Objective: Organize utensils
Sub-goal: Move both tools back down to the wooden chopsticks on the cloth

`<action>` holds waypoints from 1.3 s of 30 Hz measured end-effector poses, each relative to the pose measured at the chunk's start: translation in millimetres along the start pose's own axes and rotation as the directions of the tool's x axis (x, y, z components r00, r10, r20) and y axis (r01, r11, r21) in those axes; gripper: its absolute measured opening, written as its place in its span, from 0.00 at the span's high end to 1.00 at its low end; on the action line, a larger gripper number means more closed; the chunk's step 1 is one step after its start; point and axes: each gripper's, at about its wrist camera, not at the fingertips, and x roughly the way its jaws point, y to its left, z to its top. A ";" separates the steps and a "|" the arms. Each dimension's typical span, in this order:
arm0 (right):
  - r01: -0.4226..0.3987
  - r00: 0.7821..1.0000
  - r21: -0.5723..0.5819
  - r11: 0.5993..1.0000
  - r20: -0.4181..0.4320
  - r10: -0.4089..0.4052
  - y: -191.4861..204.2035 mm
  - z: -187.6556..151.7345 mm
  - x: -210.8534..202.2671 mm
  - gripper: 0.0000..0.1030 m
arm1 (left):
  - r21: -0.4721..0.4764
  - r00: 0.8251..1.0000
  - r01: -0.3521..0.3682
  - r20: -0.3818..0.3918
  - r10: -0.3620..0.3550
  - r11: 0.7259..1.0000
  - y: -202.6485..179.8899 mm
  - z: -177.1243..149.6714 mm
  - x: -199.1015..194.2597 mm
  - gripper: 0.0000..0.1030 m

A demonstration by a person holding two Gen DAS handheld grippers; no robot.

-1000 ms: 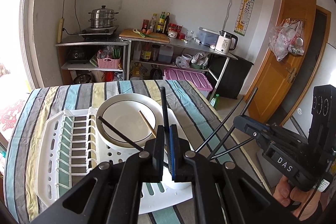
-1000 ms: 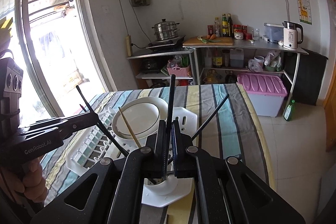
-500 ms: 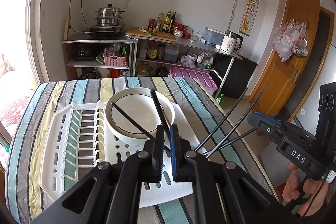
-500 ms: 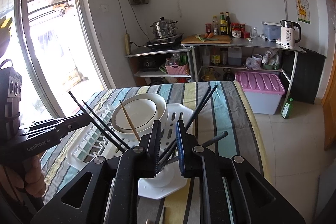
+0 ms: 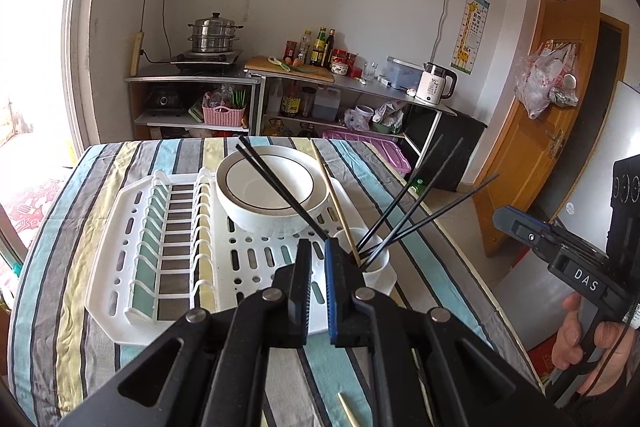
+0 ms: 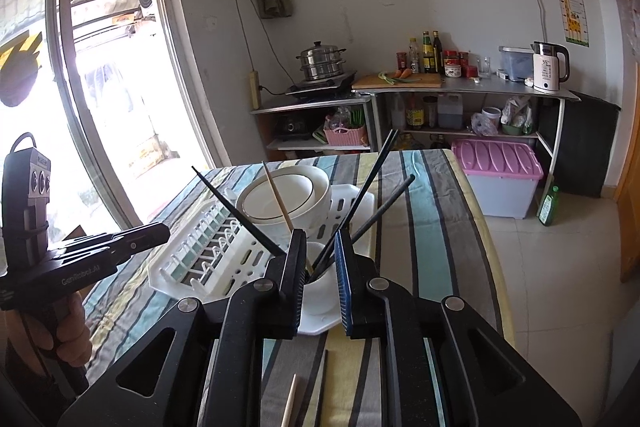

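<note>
A white cup stands on the white dish rack and holds several black chopsticks and one wooden chopstick. The cup also shows in the right wrist view. My left gripper is open with a narrow gap, empty, just above and before the cup. My right gripper is open and empty, its jaws either side of the cup and black chopsticks. A loose wooden chopstick and a black one lie on the cloth under the right gripper.
A white bowl sits on the rack behind the cup. The table has a striped cloth. Its right edge drops to the floor. Shelves with a pot, bottles and a kettle stand along the back wall.
Both grippers let go of black chopsticks, which now stand in the cup. Both jaws have opened and both grippers have pulled back a little from the cup.
</note>
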 end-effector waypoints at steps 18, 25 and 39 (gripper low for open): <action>-0.028 0.998 -0.012 1.000 -0.060 0.027 13.8 -92.3 -56.1 0.85 | -0.003 0.998 -0.029 -0.048 0.029 1.000 -3.5 -119.0 -56.9 0.93; -0.028 0.995 -0.004 1.000 -0.095 0.027 15.1 -115.1 -60.6 0.86 | 0.008 0.997 -0.042 -0.066 0.042 0.999 -7.4 -142.3 -68.0 0.93; -0.019 0.989 -0.006 1.000 -0.146 0.018 11.1 -123.4 -45.6 0.85 | -0.012 0.987 -0.108 -0.117 0.106 0.994 7.2 -156.5 -56.5 0.82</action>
